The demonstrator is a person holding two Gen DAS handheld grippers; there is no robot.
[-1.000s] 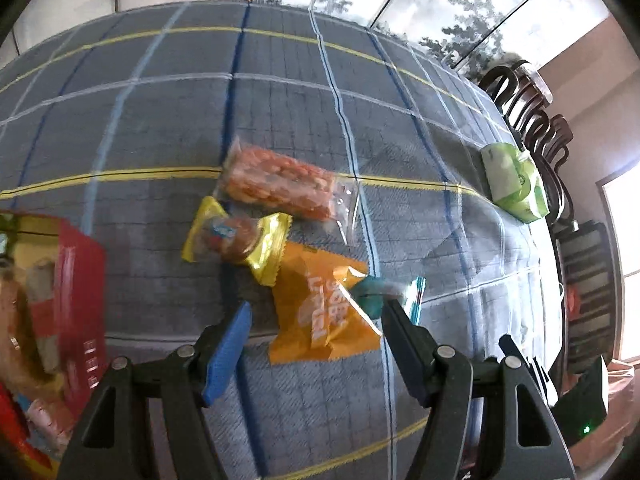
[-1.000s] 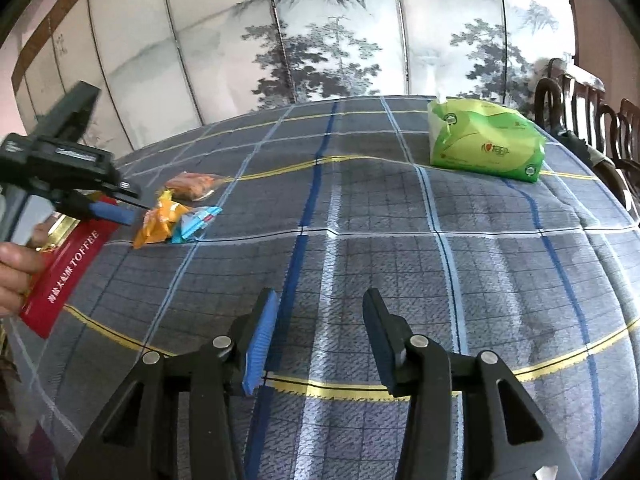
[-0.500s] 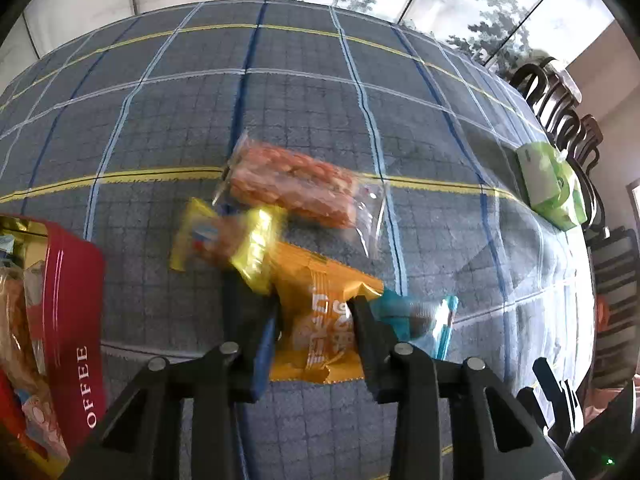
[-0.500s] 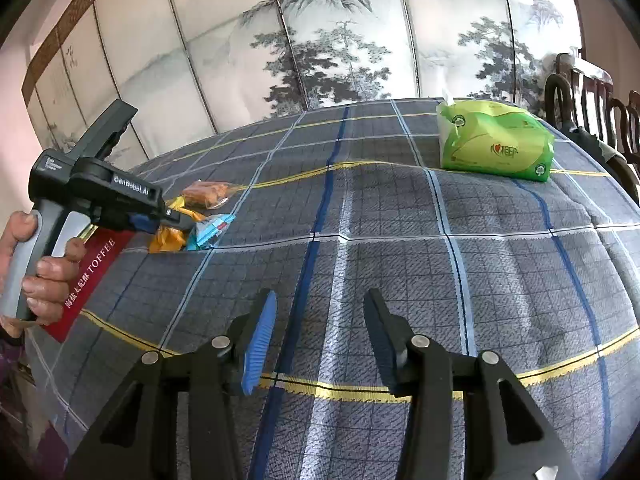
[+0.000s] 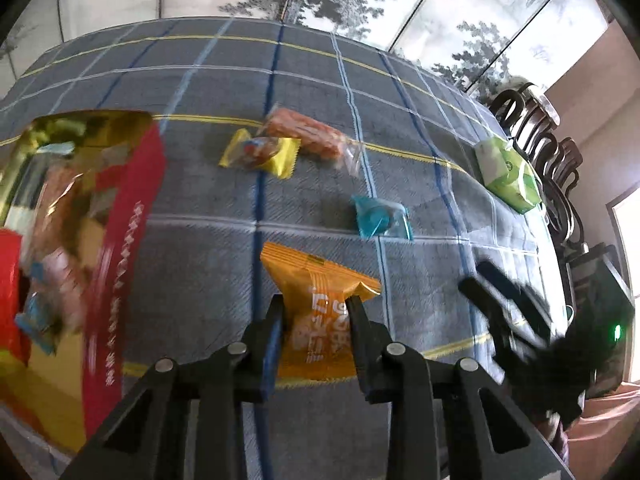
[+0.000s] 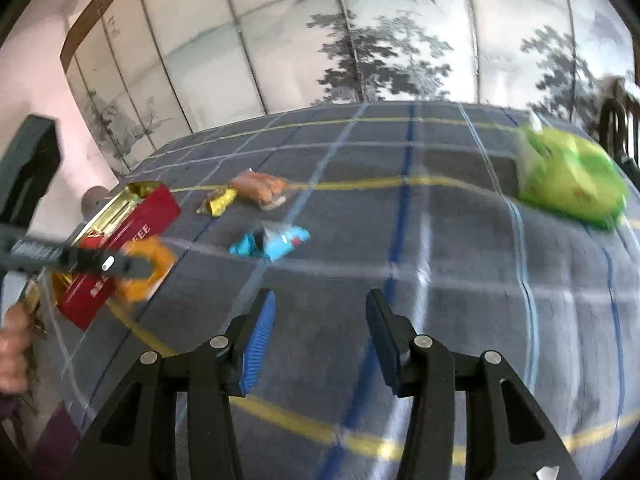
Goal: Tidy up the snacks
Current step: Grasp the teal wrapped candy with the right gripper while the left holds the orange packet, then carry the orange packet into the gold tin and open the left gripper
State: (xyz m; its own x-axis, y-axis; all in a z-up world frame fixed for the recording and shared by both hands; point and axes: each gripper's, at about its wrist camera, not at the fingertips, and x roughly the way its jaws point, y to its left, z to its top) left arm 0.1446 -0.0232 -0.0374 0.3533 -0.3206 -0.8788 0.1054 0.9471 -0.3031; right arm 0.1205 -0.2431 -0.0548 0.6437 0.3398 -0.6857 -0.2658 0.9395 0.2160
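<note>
Orange foil snack packet (image 5: 320, 320) has lifted off the bench (image 5: 400, 120), left claw (image 5: 316, 312) clamped on it, red toffee tin (image 5: 120, 240) at 9 o'clock. Right claw (image 6: 320, 320) spread wide, holding nothing; blue wrapped candy (image 6: 272, 240) at its 11 o'clock.

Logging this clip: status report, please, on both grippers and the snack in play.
Left gripper shut on orange snack packet, near red toffee tin. Right gripper open, holding nothing. Blue packet, yellow packet, clear-wrapped snack loose on the tablecloth. Nothing blocking.
</note>
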